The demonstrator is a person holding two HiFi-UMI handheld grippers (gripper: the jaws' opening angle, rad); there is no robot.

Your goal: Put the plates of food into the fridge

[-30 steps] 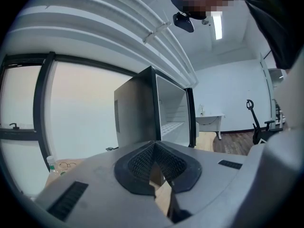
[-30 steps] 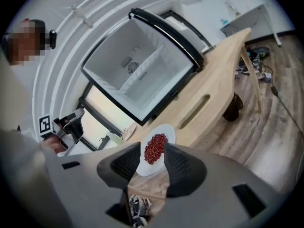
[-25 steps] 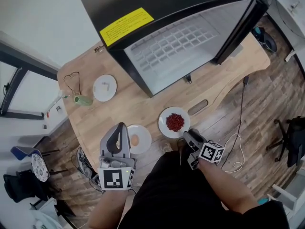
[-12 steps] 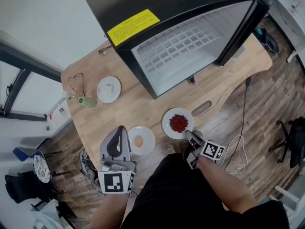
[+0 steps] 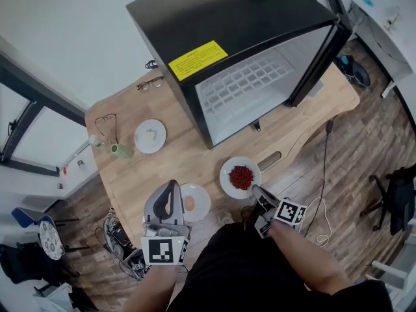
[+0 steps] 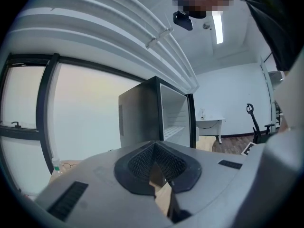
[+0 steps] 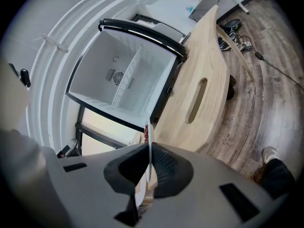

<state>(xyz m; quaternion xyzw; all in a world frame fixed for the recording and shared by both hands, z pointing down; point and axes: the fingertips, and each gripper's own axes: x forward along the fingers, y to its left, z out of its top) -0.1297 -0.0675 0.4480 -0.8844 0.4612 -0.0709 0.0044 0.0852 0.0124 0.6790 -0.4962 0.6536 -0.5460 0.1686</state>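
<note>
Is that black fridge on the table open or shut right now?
Open. The fridge shows its white inside and wire shelf, and the door stands swung aside.

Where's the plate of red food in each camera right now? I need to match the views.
Head view: lower centre, plate of red food, rim pinched by the right gripper, whose jaws have just been closing.
Left gripper view: not in it.
Right gripper view: edge-on, thin white line between the jaws.
Shared landmark: the open fridge.
</note>
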